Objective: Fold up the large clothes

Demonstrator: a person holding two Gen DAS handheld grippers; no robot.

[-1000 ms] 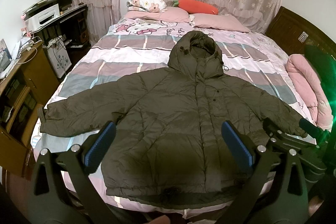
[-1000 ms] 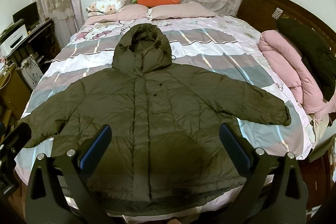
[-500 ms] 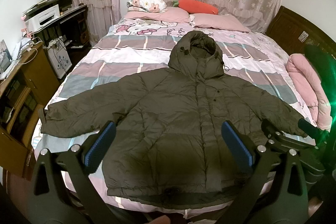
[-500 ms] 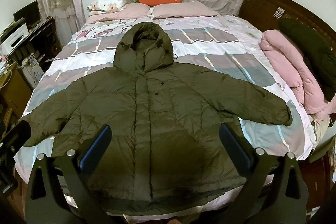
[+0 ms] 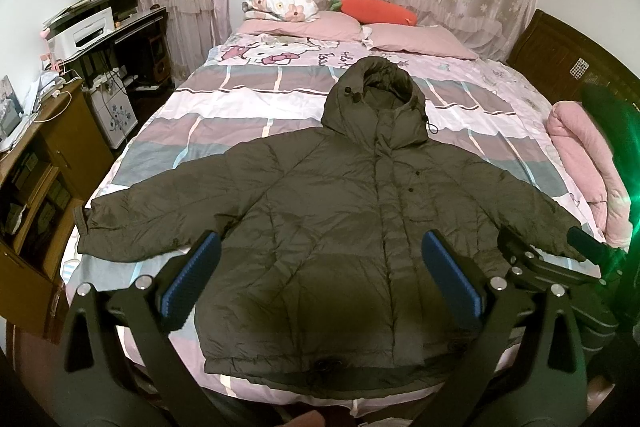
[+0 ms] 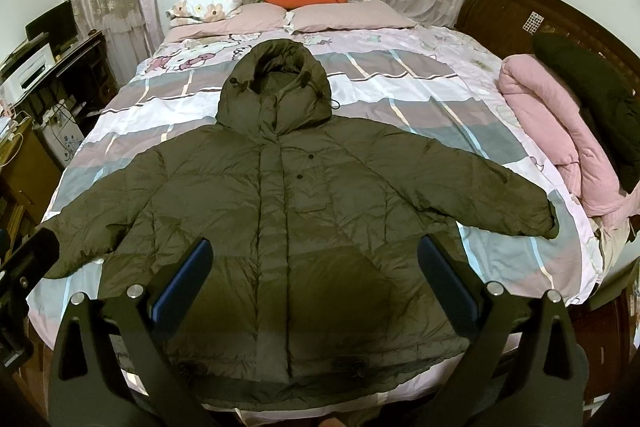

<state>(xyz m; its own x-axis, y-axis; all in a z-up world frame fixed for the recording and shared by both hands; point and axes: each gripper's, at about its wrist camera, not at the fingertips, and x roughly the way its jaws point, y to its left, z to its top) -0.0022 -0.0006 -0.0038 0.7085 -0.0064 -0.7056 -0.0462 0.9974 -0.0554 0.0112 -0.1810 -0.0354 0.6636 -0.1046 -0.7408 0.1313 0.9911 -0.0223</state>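
A large olive-green hooded puffer jacket lies flat and face up on the bed, both sleeves spread out sideways, hood toward the pillows. My left gripper hovers open above the jacket's lower half, blue pads wide apart, nothing held. My right gripper hangs open over the same lower front, also holding nothing. The right gripper's body shows at the right edge of the left wrist view, near the jacket's right cuff. The left gripper's body shows at the left edge of the right wrist view.
The bed has a pink and grey striped cover with pillows and an orange carrot cushion at the far end. A rolled pink blanket with a dark garment lies at the right. Desks stand along the left.
Both views have drifted slightly; the jacket appears marginally lower and closer. The jacket itself has not moved, and both grippers stay open.
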